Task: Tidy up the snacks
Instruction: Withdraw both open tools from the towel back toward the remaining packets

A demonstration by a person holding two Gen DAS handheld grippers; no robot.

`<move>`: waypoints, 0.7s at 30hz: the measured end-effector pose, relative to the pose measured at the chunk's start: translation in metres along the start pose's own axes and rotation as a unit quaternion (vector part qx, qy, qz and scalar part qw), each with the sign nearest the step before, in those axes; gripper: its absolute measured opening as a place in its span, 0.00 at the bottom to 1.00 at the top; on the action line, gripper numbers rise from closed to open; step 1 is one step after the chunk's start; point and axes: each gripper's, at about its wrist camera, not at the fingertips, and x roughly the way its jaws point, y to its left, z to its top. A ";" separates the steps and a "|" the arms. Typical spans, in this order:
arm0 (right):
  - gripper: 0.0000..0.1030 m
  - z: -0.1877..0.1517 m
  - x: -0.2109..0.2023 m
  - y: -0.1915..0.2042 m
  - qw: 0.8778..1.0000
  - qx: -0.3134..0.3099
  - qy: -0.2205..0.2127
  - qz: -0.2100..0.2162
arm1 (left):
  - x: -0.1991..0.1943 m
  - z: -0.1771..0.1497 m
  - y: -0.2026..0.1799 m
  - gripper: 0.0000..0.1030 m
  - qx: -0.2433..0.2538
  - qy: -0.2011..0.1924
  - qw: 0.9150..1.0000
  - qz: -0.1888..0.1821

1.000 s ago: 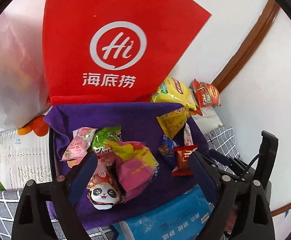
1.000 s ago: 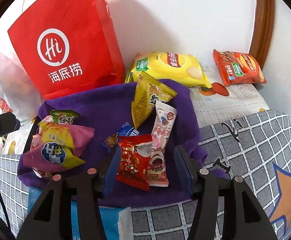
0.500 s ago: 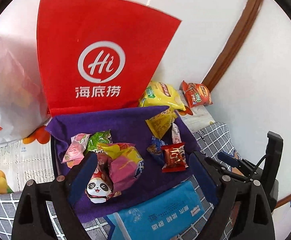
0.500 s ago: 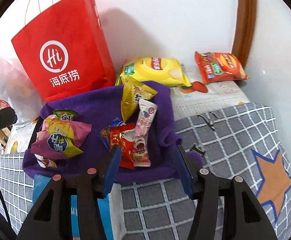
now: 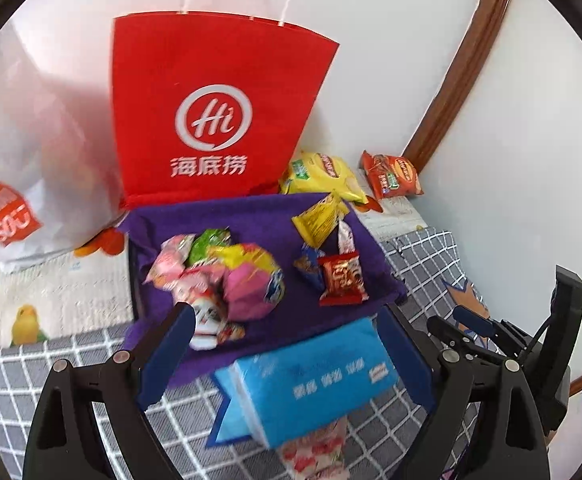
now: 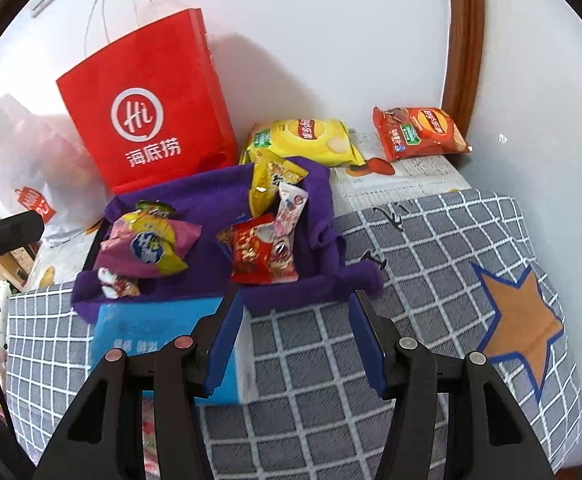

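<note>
A purple cloth-lined tray (image 5: 251, 224) (image 6: 211, 192) holds several snack packets: a pink-and-yellow bag (image 5: 251, 280) (image 6: 151, 248), a red packet (image 5: 341, 278) (image 6: 251, 256), a yellow sachet (image 5: 319, 220) (image 6: 271, 180) and a pink-white bar (image 6: 289, 208). A yellow chips bag (image 5: 323, 172) (image 6: 303, 140) and an orange-red chips bag (image 5: 391, 174) (image 6: 419, 132) lie behind the tray by the wall. My left gripper (image 5: 283, 344) is open and empty, in front of the tray. My right gripper (image 6: 297, 334) is open and empty, above the checked cloth in front of the tray.
A red paper bag (image 5: 215, 116) (image 6: 147, 112) stands behind the tray. A blue tissue pack (image 5: 307, 380) (image 6: 151, 332) lies in front of it. A white plastic bag (image 5: 31, 152) sits at the left. The grey checked cloth (image 6: 431, 260) covers the surface at the right.
Both grippers have drawn back from the tray, which now looks smaller and farther. The blue tissue pack and more checked cloth have come into view. Both stay open.
</note>
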 end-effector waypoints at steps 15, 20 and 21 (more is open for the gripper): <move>0.53 -0.057 -0.034 0.022 0.999 -0.037 0.003 0.015 | -0.036 -0.067 0.047 0.89 -0.069 0.016 0.995 0.064; 0.53 -0.081 -0.031 0.032 0.997 -0.048 0.028 0.056 | -0.043 -0.088 0.057 0.89 -0.085 0.019 0.993 0.082; 0.53 -0.087 -0.029 0.039 0.995 -0.055 0.036 0.069 | -0.044 -0.092 0.057 0.89 -0.088 0.020 0.992 0.085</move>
